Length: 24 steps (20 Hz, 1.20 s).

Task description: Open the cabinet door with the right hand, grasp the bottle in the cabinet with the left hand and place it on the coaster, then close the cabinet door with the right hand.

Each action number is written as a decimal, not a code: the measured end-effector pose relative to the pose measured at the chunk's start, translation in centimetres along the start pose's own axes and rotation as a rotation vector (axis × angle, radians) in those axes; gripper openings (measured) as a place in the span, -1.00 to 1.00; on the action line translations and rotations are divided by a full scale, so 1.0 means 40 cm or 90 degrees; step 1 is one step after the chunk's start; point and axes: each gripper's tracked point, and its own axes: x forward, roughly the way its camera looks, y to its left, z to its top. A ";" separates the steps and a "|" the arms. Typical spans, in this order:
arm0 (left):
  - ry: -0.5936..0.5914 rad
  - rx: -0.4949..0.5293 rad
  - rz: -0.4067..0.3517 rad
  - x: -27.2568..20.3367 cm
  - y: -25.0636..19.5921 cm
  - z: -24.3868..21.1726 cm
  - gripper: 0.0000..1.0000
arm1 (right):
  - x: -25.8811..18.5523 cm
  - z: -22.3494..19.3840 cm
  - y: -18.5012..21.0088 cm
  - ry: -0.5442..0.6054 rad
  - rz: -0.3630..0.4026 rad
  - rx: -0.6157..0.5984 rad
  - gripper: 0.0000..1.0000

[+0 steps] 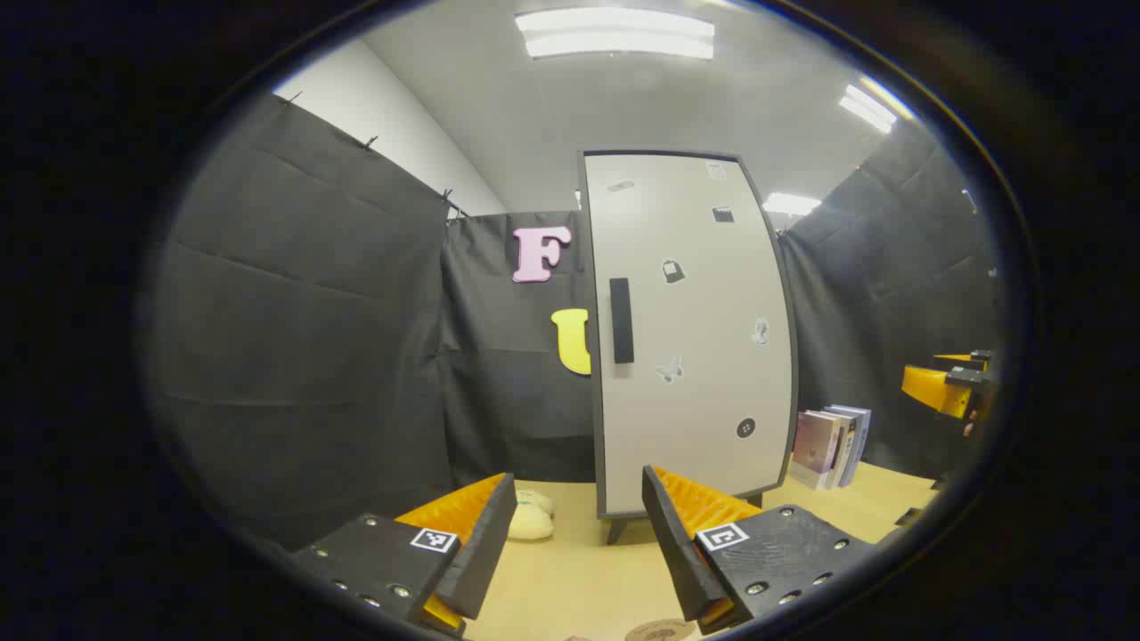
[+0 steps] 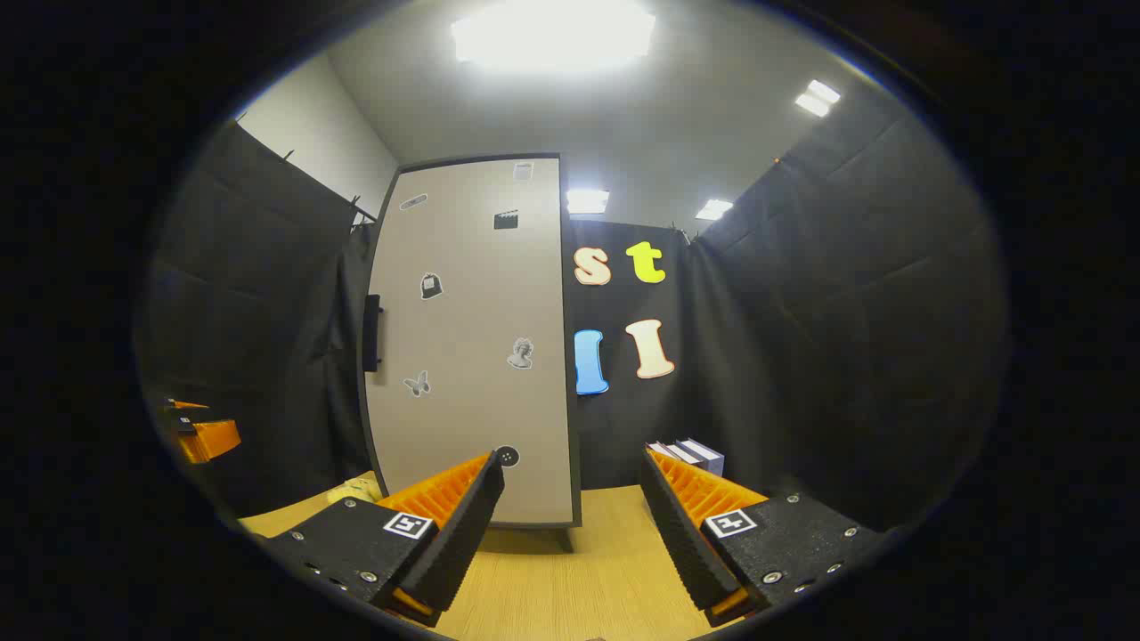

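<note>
**Cabinet shut, both grippers hanging back with fingers apart**

Left gripper view: the left gripper [image 1: 579,543] is hovering over the wooden desk [image 1: 570,579], its fingers [image 1: 481,543] standing apart with nothing between them. Straight ahead the cabinet [image 1: 690,329] is standing upright on the desk, its pale door closed, so the bottle inside is hidden from me. A dark vertical handle [image 1: 621,320] is sitting near the door's left edge, and small stickers are dotting the panel. A round coaster [image 1: 659,630] is peeking in at the bottom edge, just below the gripper's right-hand finger. A pale, soft-looking object [image 1: 532,521] is lying on the desk left of the cabinet's foot. A few books [image 1: 833,445] are leaning upright to the cabinet's right. Far right, the other gripper [image 1: 948,385] is showing at the edge, well apart from the door.

Right gripper view: the right gripper [image 2: 570,534] is also holding its fingers [image 2: 463,525] apart, gripping nothing, short of the closed cabinet [image 2: 472,347]. The handle [image 2: 372,332] is showing on the door's far left edge. Books [image 2: 695,454] are standing behind the right-hand finger. The left gripper [image 2: 200,432] is showing at the left edge.
</note>
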 end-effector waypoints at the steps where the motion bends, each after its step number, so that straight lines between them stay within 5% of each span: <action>1: 0.000 -0.002 0.002 0.000 0.001 0.000 0.63 | 0.000 -0.001 0.001 0.001 0.001 -0.001 0.90; 12: -0.004 -0.014 0.008 -0.005 0.009 -0.003 0.63 | 0.003 -0.016 -0.001 0.007 0.002 0.008 0.90; 13: -0.007 -0.011 0.007 -0.003 0.008 -0.003 0.75 | 0.004 -0.017 0.001 0.007 0.002 0.009 0.90; 24: -0.014 -0.005 0.048 -0.049 0.079 0.002 0.63 | 0.062 0.026 0.084 -0.002 0.040 0.011 0.90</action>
